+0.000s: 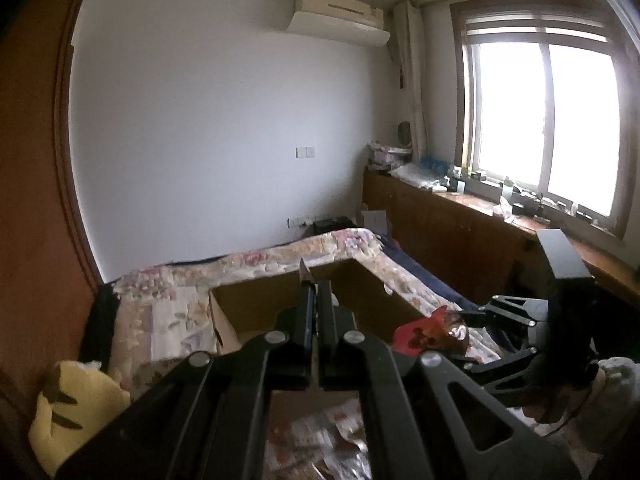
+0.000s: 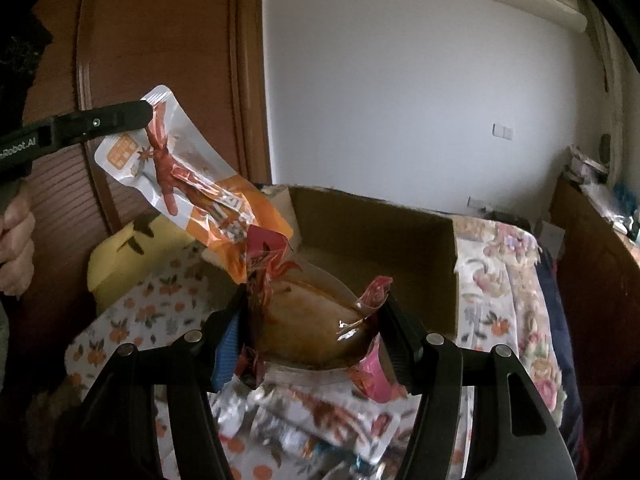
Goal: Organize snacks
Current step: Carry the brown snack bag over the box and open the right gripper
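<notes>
Pouch nearest of all: a red pouch with brown contents, clamped across its middle by the right gripper and bulging upward between the two fingers. Seems gripped so firmly for carrying (a judgement only) toward the cardboard box just ahead.

Under it, on the flowered bedspread, loose snack packets, apparently waiting for sorting. Too blurred for counting or reading.

A little further, the left gripper, closed on the top corner of an orange and white pouch. Hangs slanted, with the lower end above the near-left corner of the box and just behind the red pouch. Probably pinched at the sealed edge for a free drop inside. From its own camera, only the two fingers pressed together, with a thin sliver of the pouch edge-on above them, so no print visible there. Beside this gripper, part of the person's left hand, cut off by the frame edge.

Box itself open at the top, standing on the bed. Floor mostly covered from view by the two pouches and by the near wall, so cannot tell whether anything lies inside.

Left of the box, a yellow plush toy, half hidden behind the orange pouch. Beyond, a wooden door, a white wall, an air conditioner, and a window washed out by daylight. Small things on the sill, impossible to name.
</notes>
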A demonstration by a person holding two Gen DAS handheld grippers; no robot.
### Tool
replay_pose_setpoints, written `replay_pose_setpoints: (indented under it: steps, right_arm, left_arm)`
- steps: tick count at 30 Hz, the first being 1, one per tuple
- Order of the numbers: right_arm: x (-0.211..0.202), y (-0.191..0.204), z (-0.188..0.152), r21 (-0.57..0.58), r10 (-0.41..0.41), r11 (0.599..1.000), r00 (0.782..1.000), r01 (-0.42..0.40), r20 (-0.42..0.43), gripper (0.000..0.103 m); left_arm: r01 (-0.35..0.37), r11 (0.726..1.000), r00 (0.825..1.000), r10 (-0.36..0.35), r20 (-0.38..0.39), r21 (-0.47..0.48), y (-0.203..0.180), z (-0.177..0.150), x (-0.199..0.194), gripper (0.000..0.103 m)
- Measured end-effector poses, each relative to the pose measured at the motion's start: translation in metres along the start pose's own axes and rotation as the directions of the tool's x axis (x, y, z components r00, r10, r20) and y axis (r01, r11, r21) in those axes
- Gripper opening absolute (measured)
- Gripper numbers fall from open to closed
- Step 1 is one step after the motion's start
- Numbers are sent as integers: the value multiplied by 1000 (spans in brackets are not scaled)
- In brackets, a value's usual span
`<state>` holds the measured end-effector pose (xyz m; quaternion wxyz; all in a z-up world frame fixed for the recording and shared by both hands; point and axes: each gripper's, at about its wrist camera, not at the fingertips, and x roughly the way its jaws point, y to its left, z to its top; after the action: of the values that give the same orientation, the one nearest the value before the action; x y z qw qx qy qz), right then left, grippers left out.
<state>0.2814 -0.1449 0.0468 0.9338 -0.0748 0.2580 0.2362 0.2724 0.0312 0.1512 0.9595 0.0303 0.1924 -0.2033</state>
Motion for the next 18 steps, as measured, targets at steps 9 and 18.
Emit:
replay_pose_setpoints:
  steps: [9,18]
  right_arm:
    - [47,-11,23,-9,-10,1000,1000,9,-19,63]
    - [107,-23,17,10,-23,1000,995,24,-99,63]
  left_arm:
    - [-13,1000,1000,13,-3,-20,24,10,49,0]
    - [-4,998,994,-2,-106,-63,39,-30,122,0]
